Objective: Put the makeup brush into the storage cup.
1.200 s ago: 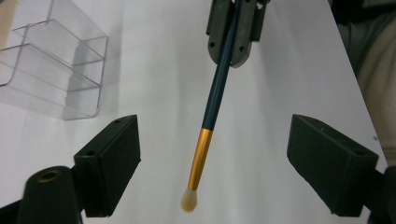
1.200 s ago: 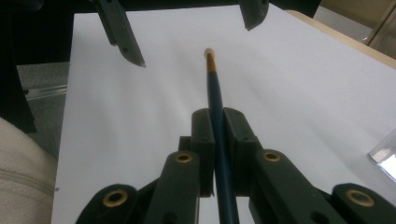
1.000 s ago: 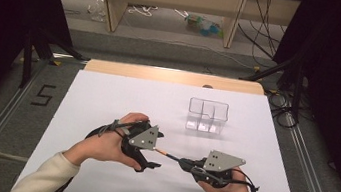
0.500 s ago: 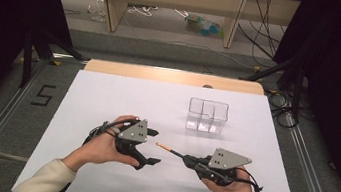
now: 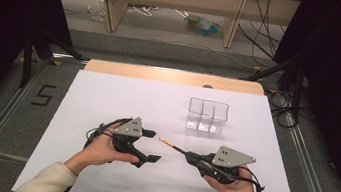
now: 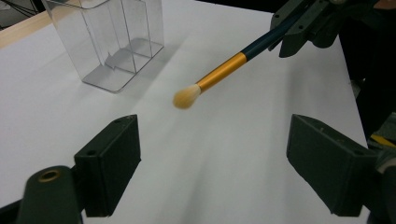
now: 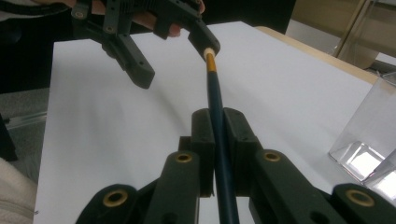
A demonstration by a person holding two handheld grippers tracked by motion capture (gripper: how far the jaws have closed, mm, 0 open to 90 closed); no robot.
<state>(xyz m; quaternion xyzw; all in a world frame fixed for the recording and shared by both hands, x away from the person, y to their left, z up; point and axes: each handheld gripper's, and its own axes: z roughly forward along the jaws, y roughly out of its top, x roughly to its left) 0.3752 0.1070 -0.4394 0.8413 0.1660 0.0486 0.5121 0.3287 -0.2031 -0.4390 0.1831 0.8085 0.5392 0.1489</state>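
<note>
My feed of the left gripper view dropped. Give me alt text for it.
A makeup brush with a gold ferrule and tan bristle tip points in from the upper right, held above the white table by the right gripper. The left gripper stands open below it, and a clear divided container sits upper left.

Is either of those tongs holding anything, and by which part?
The right tongs grip a makeup brush by its dark handle, bristles pointing away. The left tongs are open and hold nothing.
</note>
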